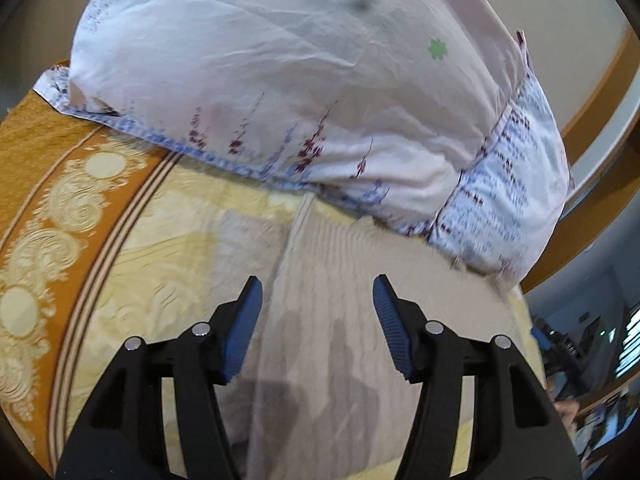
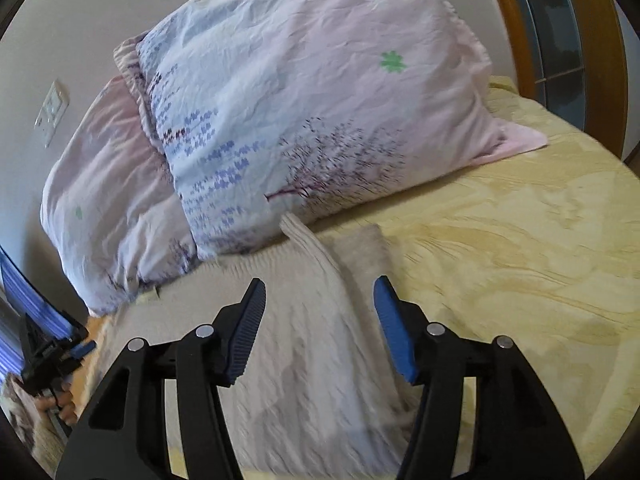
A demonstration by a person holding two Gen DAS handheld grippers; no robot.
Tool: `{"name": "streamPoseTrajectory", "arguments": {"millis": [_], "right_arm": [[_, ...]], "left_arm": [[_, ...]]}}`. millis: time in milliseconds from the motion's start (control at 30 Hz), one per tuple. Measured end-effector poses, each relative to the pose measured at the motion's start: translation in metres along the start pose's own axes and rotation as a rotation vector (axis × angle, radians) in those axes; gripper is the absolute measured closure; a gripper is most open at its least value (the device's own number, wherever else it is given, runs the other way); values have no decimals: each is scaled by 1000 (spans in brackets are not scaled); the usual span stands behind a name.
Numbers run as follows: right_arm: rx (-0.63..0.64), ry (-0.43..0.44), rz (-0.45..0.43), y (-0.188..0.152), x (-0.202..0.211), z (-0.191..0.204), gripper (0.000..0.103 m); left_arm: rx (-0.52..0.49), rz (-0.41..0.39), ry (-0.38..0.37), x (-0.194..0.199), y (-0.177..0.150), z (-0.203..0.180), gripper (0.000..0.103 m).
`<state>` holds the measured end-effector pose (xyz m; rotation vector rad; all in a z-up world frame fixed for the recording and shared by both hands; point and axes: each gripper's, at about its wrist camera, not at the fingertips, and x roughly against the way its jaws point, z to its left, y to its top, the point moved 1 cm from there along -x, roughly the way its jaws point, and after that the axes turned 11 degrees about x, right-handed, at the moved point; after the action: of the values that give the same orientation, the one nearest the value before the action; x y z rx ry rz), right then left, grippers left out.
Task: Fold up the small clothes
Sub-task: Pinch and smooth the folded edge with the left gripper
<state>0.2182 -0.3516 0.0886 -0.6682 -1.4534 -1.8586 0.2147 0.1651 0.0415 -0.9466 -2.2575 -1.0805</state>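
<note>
Left tongs [image 1: 318, 294] gape above a cream knit garment [image 1: 340, 280] below the pillow [image 1: 300, 92].

The knitted garment [image 1: 340, 320] is smeared by motion blur, its far edge tucked under the pillow [image 1: 280, 80] at 12 o'clock, its near end cut off at 6 o'clock behind the tongs [image 1: 318, 292].

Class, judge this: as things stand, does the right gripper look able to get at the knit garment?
Probably yes: the right gripper is open, the garment lies directly below on the bedspread, with nothing between.
</note>
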Motion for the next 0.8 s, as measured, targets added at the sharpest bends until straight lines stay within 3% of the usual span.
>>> {"name": "streamPoseTrajectory", "arguments": {"millis": [133, 333, 433, 500, 600, 800], "right_arm": [[17, -10, 54, -18, 3, -7, 57], [61, -11, 110, -39, -4, -2, 73], [99, -29, 98, -42, 0, 3, 88], [110, -29, 91, -43, 2, 4, 93], [124, -38, 79, -44, 6, 7, 94], [92, -62, 47, -40, 23, 6, 95]], "left_arm": [[-34, 24, 33, 3, -15, 6, 48], [-22, 62, 48, 2, -29, 17, 60], [-22, 79, 48, 2, -36, 19, 72], [-24, 94, 49, 1, -40, 21, 83], [-24, 104, 49, 0, -44, 24, 94], [-25, 109, 25, 10, -42, 26, 96]]}}
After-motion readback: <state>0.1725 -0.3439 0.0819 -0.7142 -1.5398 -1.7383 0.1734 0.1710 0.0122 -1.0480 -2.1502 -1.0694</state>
